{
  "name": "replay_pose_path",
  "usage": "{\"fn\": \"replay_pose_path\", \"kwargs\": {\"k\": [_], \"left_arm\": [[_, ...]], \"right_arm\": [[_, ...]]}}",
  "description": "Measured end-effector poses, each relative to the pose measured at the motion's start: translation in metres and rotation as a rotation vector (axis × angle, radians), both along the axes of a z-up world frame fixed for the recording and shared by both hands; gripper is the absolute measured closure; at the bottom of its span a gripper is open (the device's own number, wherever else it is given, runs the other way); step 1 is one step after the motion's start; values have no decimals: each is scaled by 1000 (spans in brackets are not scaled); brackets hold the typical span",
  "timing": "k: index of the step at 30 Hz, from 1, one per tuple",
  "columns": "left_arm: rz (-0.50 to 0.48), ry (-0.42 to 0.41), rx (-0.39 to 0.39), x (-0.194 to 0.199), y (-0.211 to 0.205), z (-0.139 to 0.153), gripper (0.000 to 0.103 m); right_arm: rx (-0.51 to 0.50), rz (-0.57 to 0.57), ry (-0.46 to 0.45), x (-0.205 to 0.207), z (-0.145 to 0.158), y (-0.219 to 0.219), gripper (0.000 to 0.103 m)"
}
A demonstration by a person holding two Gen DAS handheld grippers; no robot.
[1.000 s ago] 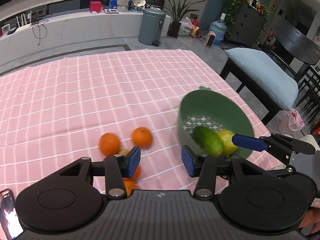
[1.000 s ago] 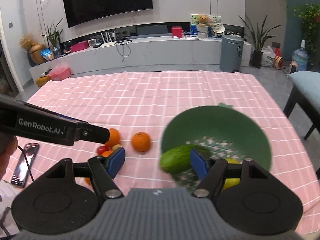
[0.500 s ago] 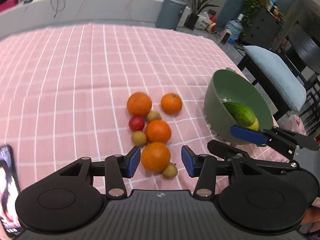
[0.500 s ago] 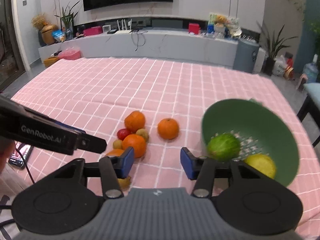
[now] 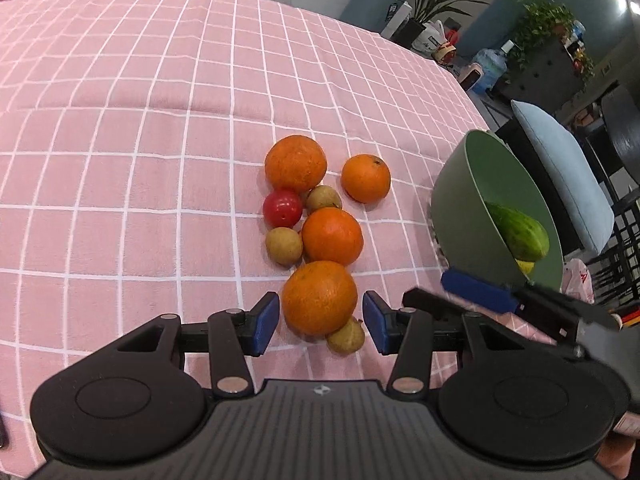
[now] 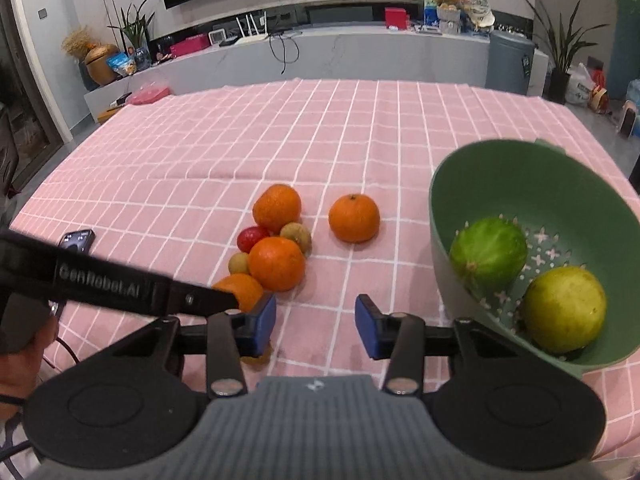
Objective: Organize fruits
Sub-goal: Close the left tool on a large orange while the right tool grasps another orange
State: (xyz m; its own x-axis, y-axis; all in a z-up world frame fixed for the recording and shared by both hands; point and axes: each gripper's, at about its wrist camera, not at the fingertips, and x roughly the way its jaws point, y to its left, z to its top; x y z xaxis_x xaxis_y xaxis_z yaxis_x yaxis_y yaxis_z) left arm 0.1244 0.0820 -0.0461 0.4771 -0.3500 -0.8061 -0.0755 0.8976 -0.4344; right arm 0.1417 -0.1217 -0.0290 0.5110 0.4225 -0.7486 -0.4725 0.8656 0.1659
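Observation:
A cluster of fruit lies on the pink checked cloth: several oranges, a small red fruit (image 5: 282,208) and small brown fruits (image 5: 283,245). My left gripper (image 5: 319,323) is open, its blue pads on either side of the nearest orange (image 5: 319,297), not touching it. A green colander bowl (image 6: 480,184) stands at the right with a cucumber (image 6: 488,254) and a yellow-green fruit (image 6: 564,309) inside. My right gripper (image 6: 316,326) is open and empty, just left of the bowl, above bare cloth.
A phone (image 6: 76,240) lies on the cloth at the left. The table's right edge runs behind the bowl, with a blue cushioned chair (image 5: 560,168) beyond. The left gripper's arm (image 6: 100,280) crosses the right wrist view.
The cucumber dropped from the right gripper into the bowl. The left gripper moved left and down over the fruit cluster, now straddling the nearest orange. The right gripper pulled back from the bowl.

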Motion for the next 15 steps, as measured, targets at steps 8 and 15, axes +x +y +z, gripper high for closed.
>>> {"fn": "replay_pose_path", "kwargs": {"k": [8, 15], "left_arm": [[5, 40, 6, 13, -7, -13, 47], [1, 45, -11, 14, -5, -17, 51]], "right_arm": [[16, 5, 25, 3, -8, -1, 61], [16, 19, 34, 10, -14, 3, 61]]}}
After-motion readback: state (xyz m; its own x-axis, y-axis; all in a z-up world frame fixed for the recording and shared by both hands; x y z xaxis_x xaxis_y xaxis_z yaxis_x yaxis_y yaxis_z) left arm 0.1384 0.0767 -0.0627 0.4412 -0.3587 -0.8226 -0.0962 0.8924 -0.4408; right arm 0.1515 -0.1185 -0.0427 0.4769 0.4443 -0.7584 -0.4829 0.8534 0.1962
